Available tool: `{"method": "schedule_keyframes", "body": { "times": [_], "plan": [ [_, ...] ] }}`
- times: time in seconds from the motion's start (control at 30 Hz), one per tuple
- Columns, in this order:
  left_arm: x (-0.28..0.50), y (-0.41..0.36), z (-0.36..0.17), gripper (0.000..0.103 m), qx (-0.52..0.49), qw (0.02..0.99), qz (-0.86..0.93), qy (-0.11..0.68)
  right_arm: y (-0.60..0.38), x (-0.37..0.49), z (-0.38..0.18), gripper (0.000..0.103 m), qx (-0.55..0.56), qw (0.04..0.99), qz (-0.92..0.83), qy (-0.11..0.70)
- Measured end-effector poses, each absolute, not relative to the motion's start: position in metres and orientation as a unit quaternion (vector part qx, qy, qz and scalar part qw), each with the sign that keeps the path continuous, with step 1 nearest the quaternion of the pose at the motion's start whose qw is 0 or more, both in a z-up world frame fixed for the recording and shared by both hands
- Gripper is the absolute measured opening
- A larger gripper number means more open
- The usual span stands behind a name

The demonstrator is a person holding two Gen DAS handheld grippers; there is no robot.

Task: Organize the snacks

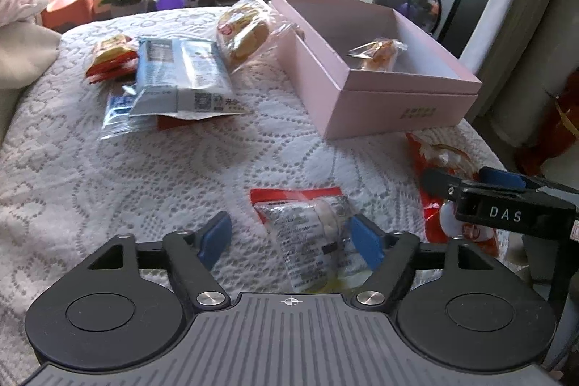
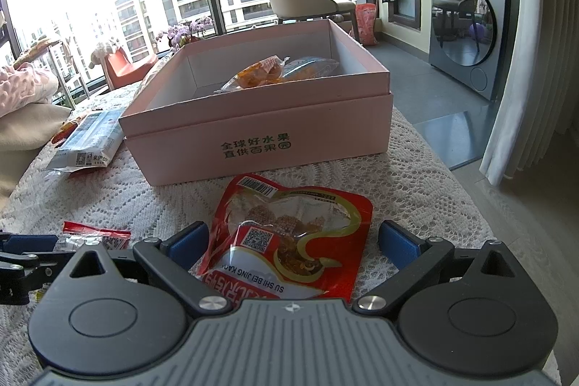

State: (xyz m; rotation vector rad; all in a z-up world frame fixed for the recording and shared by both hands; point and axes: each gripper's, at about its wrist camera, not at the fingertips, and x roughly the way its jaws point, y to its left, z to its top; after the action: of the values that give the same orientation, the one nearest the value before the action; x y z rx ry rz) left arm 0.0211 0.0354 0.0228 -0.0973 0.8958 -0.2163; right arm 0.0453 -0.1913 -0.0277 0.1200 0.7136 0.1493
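**Both tools poised over packets, pink box waiting**

Left wrist view: the left tool [image 1: 287,237] hangs low over the lace-covered desk [image 1: 144,176], its blue pads spread wide. A clear packet [image 1: 311,230] with a red top edge lies under it, off-centre toward the right pad [image 1: 365,241]. That pad overlaps the packet's edge in the picture, but I cannot tell whether they touch; the left pad is clearly apart from it. Nothing is gripped. To take it well, the tool should likely shift right so the packet sits centred, then come down and pinch the body of the packet, not the slippery sealed edge. Farther off, a heap of snacks [image 1: 181,75] lies far left, and the open pink box [image 1: 362,67] stands far right with one wrapped snack inside. The right tool [image 1: 452,183] shows at the right edge, over a red bag [image 1: 441,154].

Right wrist view: the right tool [image 2: 291,241] is also wide open, pads standing on either side of the red bag [image 2: 289,234], which lies flat on the desk just near of the pink box [image 2: 260,136]. Neither pad presses it, so nothing is held. The bag is broad and floppy, so closing on its middle probably gives the surest hold before lifting it over the near wall. Inside the box lie an orange snack [image 2: 260,71] and a bluish packet [image 2: 311,66].
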Motion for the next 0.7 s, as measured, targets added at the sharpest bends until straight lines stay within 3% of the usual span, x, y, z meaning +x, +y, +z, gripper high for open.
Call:
{"method": "schedule_keyframes", "body": {
  "times": [0.07, 0.23, 0.43, 0.7],
  "plan": [
    [0.025, 0.032, 0.021, 0.089, -0.047, 0.895, -0.112, 0.43, -0.191, 0.045, -0.028, 0.1, 0.058, 0.932, 0.073, 0.349],
    [0.029, 0.021, 0.018, 0.09, -0.014, 0.898, -0.111, 0.426, -0.191, 0.045, -0.028, 0.101, 0.058, 0.932, 0.073, 0.349],
    [0.019, 0.035, 0.025, 0.065, -0.04, 0.894, -0.114, 0.433, -0.186, 0.047, -0.027, 0.103, 0.034, 0.928, 0.079, 0.363],
    [-0.002, 0.04, 0.039, 0.065, -0.06, 0.899, -0.146, 0.408, -0.181, 0.045, -0.02, 0.103, 0.005, 0.911, 0.107, 0.398]
  ]
}}
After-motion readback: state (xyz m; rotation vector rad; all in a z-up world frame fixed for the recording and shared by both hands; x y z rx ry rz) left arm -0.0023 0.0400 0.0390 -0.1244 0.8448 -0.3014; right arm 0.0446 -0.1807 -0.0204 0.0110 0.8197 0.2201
